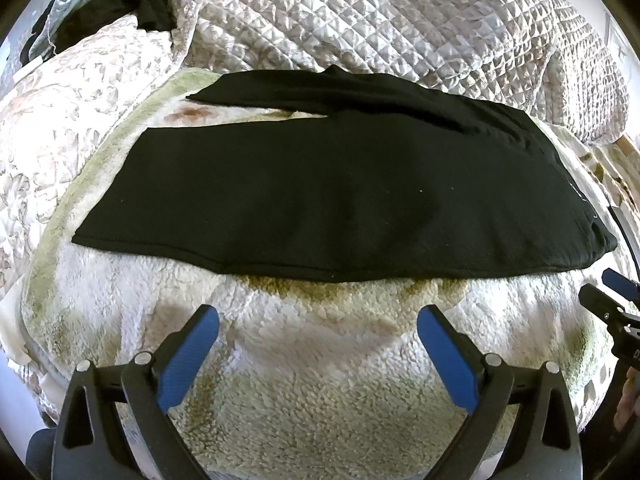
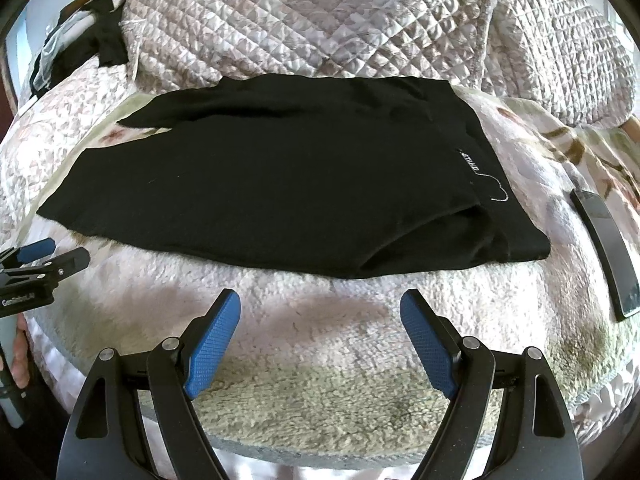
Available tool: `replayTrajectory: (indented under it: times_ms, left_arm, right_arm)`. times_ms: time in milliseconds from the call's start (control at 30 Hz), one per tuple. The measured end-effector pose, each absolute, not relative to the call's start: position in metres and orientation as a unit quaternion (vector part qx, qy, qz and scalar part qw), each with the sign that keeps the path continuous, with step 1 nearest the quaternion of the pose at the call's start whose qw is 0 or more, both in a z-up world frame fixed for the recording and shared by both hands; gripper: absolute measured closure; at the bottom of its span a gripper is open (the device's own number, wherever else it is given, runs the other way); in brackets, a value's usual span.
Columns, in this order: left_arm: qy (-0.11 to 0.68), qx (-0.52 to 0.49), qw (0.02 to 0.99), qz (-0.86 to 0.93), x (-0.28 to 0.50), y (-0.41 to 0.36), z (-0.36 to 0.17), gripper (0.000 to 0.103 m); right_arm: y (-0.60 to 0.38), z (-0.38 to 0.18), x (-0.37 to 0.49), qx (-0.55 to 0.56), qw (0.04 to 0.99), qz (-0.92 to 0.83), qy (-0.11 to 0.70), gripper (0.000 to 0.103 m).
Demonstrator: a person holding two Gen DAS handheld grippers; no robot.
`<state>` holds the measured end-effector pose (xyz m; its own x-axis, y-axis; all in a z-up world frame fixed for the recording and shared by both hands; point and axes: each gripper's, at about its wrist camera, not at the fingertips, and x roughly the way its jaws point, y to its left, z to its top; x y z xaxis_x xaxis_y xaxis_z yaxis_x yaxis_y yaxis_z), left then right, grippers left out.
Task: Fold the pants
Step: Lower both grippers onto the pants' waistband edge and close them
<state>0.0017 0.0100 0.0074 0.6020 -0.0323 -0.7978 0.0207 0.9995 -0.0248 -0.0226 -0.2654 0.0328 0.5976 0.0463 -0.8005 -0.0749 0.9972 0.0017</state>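
Observation:
Black pants (image 1: 320,196) lie flat on a fluffy white blanket (image 1: 320,380), folded lengthwise so one leg lies on the other, legs to the left and waistband to the right. In the right wrist view the pants (image 2: 280,184) show small white lettering near the waistband. My left gripper (image 1: 318,320) is open and empty, hovering just short of the near edge of the pants. My right gripper (image 2: 320,308) is open and empty, near the waist end. Each gripper shows in the other's view, the right (image 1: 612,292) and the left (image 2: 52,256).
A quilted grey bedspread (image 1: 380,20) is bunched behind the pants. A dark garment (image 1: 120,4) lies at the back left. A black phone (image 2: 608,252) lies on the blanket right of the waistband. The bed edge is just below the grippers.

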Motion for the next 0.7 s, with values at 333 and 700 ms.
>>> replayTrajectory:
  times_ms: [333, 700]
  left_arm:
    - [0.444, -0.028, 0.895, -0.004, 0.007, 0.027, 0.004, 0.004]
    - [0.432, -0.065, 0.899, -0.007, 0.016, 0.05, 0.004, 0.004]
  right_arm:
    - [-0.285, 0.03, -0.018, 0.015, 0.892, 0.018, 0.452, 0.021]
    - [-0.303, 0.03, -0.003, 0.06, 0.893, 0.02, 0.446, 0.021]
